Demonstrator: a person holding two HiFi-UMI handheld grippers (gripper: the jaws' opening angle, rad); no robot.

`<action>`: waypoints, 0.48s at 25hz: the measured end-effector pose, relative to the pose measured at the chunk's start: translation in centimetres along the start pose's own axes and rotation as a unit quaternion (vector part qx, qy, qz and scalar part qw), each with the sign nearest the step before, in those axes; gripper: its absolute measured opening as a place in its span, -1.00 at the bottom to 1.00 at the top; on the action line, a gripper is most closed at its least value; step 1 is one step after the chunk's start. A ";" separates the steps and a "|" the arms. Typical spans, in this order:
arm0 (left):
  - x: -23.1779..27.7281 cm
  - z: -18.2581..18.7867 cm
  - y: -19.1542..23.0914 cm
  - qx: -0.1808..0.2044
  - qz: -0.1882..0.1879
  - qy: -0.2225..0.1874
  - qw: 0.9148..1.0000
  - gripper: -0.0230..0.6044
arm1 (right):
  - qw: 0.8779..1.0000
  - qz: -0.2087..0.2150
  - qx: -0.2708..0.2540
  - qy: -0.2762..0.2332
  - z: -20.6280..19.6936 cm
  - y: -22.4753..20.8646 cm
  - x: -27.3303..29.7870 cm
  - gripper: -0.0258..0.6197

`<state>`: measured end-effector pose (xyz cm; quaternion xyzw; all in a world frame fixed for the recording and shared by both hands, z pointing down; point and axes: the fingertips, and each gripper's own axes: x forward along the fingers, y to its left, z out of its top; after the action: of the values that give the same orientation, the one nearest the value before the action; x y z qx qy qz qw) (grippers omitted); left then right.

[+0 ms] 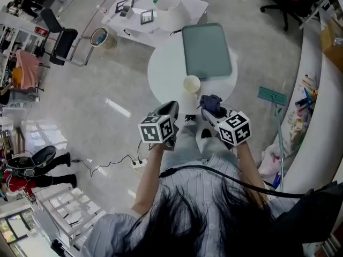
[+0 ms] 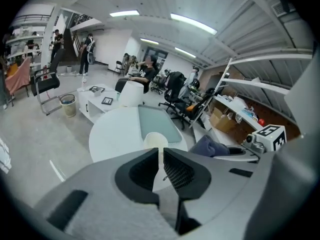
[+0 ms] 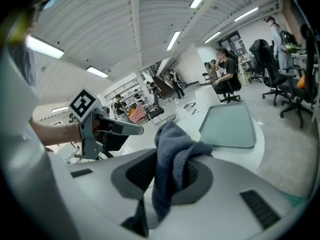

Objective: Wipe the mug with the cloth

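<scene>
A cream mug (image 1: pixel 192 83) stands on the near part of the round white table (image 1: pixel 165 71), empty inside as far as the head view shows. My left gripper (image 1: pixel 172 107) hovers short of the table edge, pointing at the mug (image 2: pixel 156 140). In the left gripper view its jaws (image 2: pixel 161 153) stand a narrow slit apart with nothing between them. My right gripper (image 1: pixel 208 107) is shut on a blue-grey cloth (image 1: pixel 212 104), held just right of the mug. The cloth (image 3: pixel 172 151) bunches up and hangs out between the pads.
A grey-green tray (image 1: pixel 206 51) lies on the table behind the mug. Farther back are a low white table (image 1: pixel 140 7) with small frames, a bin (image 1: pixel 102 37) and a black chair (image 1: pixel 60 37). A mop (image 1: pixel 274 97) leans at the right. A cable and power strip (image 1: pixel 137 163) lie on the floor.
</scene>
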<state>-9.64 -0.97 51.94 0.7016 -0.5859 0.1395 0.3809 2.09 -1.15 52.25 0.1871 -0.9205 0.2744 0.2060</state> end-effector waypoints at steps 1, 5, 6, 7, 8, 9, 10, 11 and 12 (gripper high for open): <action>-0.3 -0.5 -0.1 0.004 0.003 0.004 1.000 -0.78 | 1.000 0.001 -0.001 0.000 -0.2 0.2 -0.2 -0.67; -1.9 -2.2 -0.5 0.014 0.016 0.016 1.000 -0.78 | 1.000 0.007 -0.003 -0.001 -0.9 1.1 -0.6 -0.67; -2.3 -2.5 -0.5 0.014 0.018 0.017 1.000 -0.78 | 1.000 0.009 -0.001 -0.003 -1.0 1.4 -0.7 -0.67; -2.5 -2.7 -0.6 0.014 0.020 0.018 1.000 -0.78 | 1.000 0.011 0.002 -0.006 -1.0 1.6 -0.7 -0.67; -2.7 -2.9 -0.7 0.014 0.021 0.018 1.000 -0.78 | 1.000 0.012 0.003 -0.009 -0.9 1.7 -0.8 -0.67; -2.7 -3.1 -0.8 0.015 0.021 0.018 1.000 -0.78 | 1.000 0.012 0.003 -0.011 -0.8 1.8 -0.9 -0.67; -2.7 -3.3 -0.9 0.016 0.020 0.019 0.999 -0.78 | 1.000 0.011 0.002 -0.013 -0.8 1.9 -0.9 -0.67; -2.8 -3.6 -1.1 0.017 0.019 0.020 0.999 -0.78 | 1.000 0.011 0.001 -0.015 -0.7 2.0 -1.0 -0.67; -2.8 -3.9 -1.4 0.019 0.017 0.023 0.999 -0.78 | 1.000 0.010 0.002 -0.016 -0.8 2.1 -1.1 -0.67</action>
<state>-8.18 3.79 52.22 0.6953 -0.5861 0.1728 0.3784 2.32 1.18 51.40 0.1822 -0.9251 0.2751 0.1879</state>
